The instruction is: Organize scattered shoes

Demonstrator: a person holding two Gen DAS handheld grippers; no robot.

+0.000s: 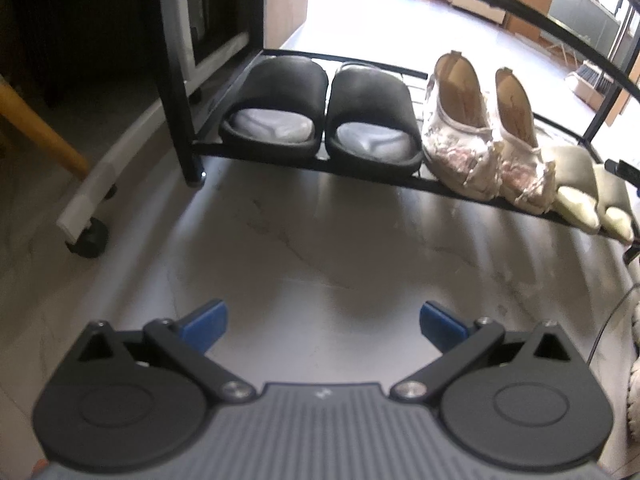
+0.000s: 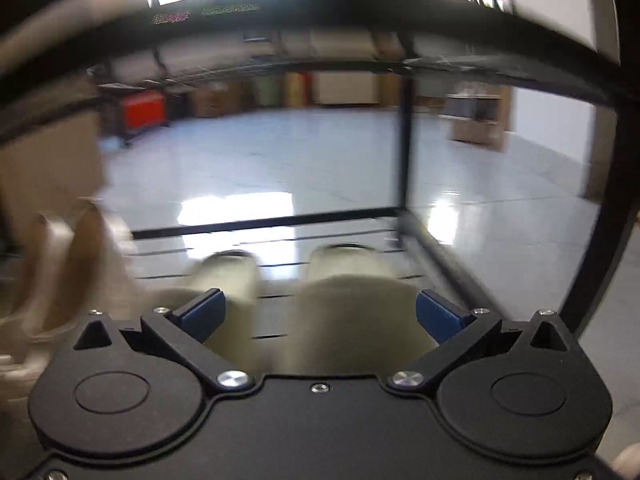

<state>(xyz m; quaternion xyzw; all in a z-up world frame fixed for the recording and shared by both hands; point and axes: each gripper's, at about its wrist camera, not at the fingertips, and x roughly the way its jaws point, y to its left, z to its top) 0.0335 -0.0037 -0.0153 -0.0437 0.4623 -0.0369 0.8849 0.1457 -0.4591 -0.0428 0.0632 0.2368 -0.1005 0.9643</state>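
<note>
Three unlabelled shoe pairs [image 1: 460, 132] on rack [image 1: 304, 162]

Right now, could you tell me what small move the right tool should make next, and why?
Probably draw the right tool straight back. It is open, holding nothing, and the olive slippers lie side by side on the rack shelf, apparently placed.

Black hand-held gripper [image 1: 323, 322] bodies, blue fingertips [image 2: 202, 314], silver screws.
</note>
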